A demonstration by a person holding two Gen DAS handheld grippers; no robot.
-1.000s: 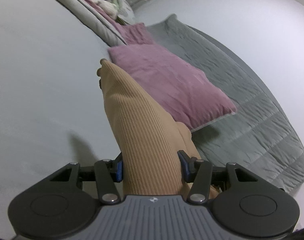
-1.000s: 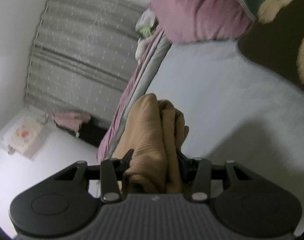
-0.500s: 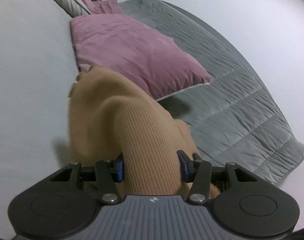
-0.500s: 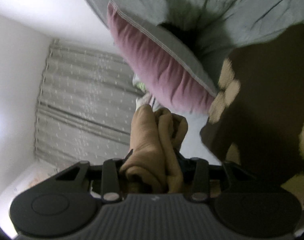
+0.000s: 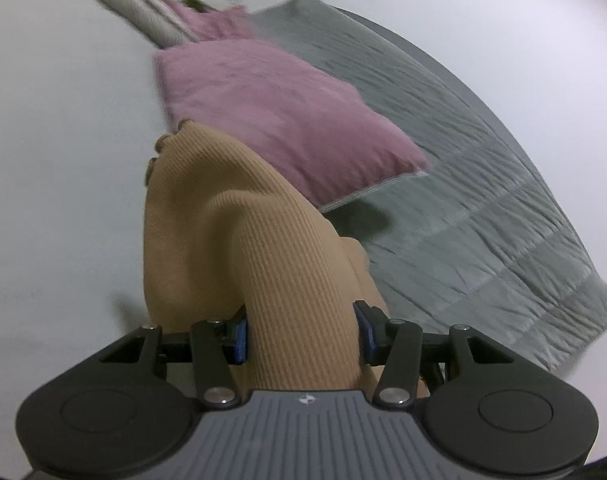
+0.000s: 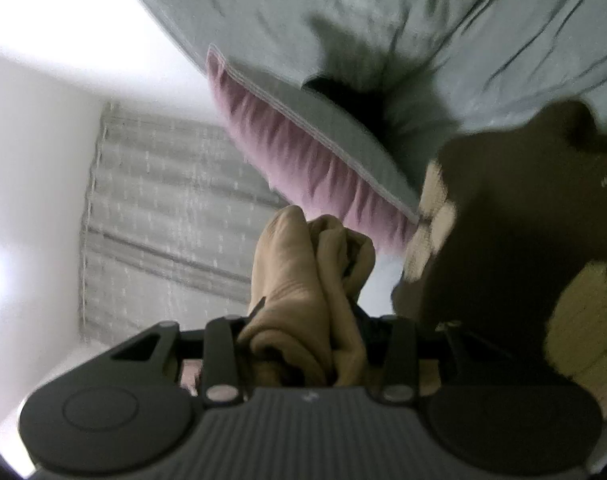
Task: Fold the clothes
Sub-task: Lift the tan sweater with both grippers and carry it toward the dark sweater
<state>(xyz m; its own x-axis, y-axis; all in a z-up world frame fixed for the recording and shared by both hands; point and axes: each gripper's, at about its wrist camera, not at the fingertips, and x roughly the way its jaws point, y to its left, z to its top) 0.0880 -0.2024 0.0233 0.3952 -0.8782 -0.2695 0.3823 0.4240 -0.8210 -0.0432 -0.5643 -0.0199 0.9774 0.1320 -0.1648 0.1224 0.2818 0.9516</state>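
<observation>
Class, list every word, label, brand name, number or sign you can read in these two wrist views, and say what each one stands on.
No readable text in either view.
Small pale emblem on the left gripper housing: a mark, not letters.
Same spot on the right gripper housing: too blurred to read.
Tan ribbed garment, pink pillow, grey quilt, curtain: no label or print visible.

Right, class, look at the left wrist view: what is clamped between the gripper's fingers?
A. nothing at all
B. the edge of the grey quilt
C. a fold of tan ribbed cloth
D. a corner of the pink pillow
C: the tan cloth fills the gap of the left gripper, both blue pads pressing on it, while the pink pillow and grey quilt lie beyond on the bed.
</observation>
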